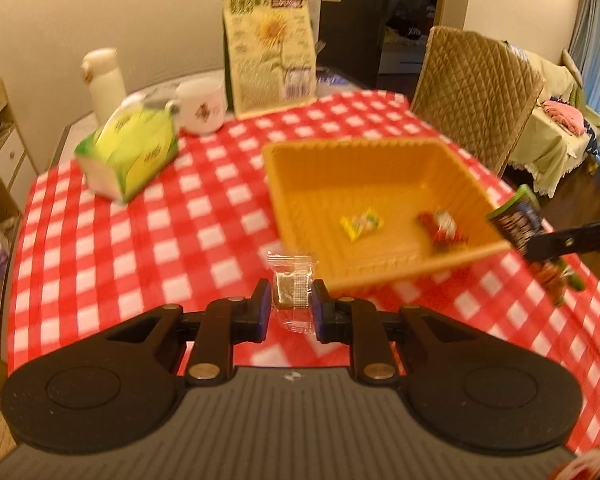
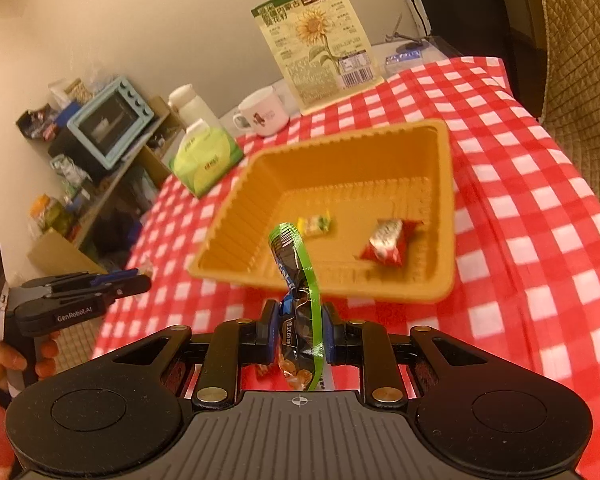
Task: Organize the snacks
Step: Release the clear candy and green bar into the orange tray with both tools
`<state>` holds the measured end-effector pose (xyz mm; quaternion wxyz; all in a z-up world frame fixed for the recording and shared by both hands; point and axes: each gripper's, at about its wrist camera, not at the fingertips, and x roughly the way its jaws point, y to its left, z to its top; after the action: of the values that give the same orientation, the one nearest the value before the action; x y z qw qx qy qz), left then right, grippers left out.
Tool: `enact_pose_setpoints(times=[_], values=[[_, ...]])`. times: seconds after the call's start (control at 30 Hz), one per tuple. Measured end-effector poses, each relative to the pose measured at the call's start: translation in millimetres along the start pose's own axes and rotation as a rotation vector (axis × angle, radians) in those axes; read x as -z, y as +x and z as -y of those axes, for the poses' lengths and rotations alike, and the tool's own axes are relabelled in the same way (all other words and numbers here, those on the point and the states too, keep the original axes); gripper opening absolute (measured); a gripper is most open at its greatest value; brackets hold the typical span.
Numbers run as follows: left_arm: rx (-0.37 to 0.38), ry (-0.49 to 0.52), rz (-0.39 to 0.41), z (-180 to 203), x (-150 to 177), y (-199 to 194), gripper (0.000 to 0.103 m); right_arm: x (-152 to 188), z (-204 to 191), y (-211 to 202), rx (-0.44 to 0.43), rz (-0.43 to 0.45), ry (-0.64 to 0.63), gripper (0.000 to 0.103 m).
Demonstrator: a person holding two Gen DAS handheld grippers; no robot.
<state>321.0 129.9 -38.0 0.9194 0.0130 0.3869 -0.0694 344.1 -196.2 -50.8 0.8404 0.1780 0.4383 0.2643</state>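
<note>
Left wrist view: the left gripper (image 1: 291,307) pinches a small clear packet (image 1: 292,295) with something brown inside; the packet sits between the two tips, above the red and white checked cloth (image 1: 140,248); just past it is the orange basket (image 1: 364,184), and the packet is near the basket's front edge but not in it; inside the basket lie a yellow candy (image 1: 361,223) and a red candy (image 1: 440,227), a little apart from each other; off to the right, the right gripper (image 1: 556,242) pinches a dark snack bag (image 1: 521,224) with a green edge, beside the basket's right corner.

Right wrist view: the dark bag stands up between the tips of the right gripper, which squeeze its lower part; its top leans over the front rim of the basket; a hand (image 2: 8,354) holds the left gripper at the left side, beside the table; behind the basket stand a green tissue box (image 2: 206,158), a white mug (image 2: 264,114) and a tall sunflower seed bag (image 2: 324,48).
</note>
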Motion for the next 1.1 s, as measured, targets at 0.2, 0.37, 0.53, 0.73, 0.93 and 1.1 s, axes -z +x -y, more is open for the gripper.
enact_pose_setpoints(times=[0.2,0.37,0.53,0.73,0.93,1.1], values=[[0.006,-0.012,0.026,15,-40,19,0.019,-34,-6,18,0.002,0.043,0.057,0.022],[0.012,-0.044,0.017,21,-67,40,0.019,-60,-1,39,0.004,0.062,0.145,0.022],[0.015,-0.073,-0.016,23,-84,68,0.019,-74,17,65,0.026,0.044,0.249,0.022],[0.004,-0.074,-0.056,27,-90,97,0.019,-75,39,89,0.058,0.011,0.342,0.022],[-0.004,-0.059,-0.090,28,-90,118,0.019,-77,47,99,0.084,0.007,0.366,0.022],[-0.011,-0.058,-0.100,27,-90,128,0.020,-78,49,103,0.093,0.010,0.378,0.022]])
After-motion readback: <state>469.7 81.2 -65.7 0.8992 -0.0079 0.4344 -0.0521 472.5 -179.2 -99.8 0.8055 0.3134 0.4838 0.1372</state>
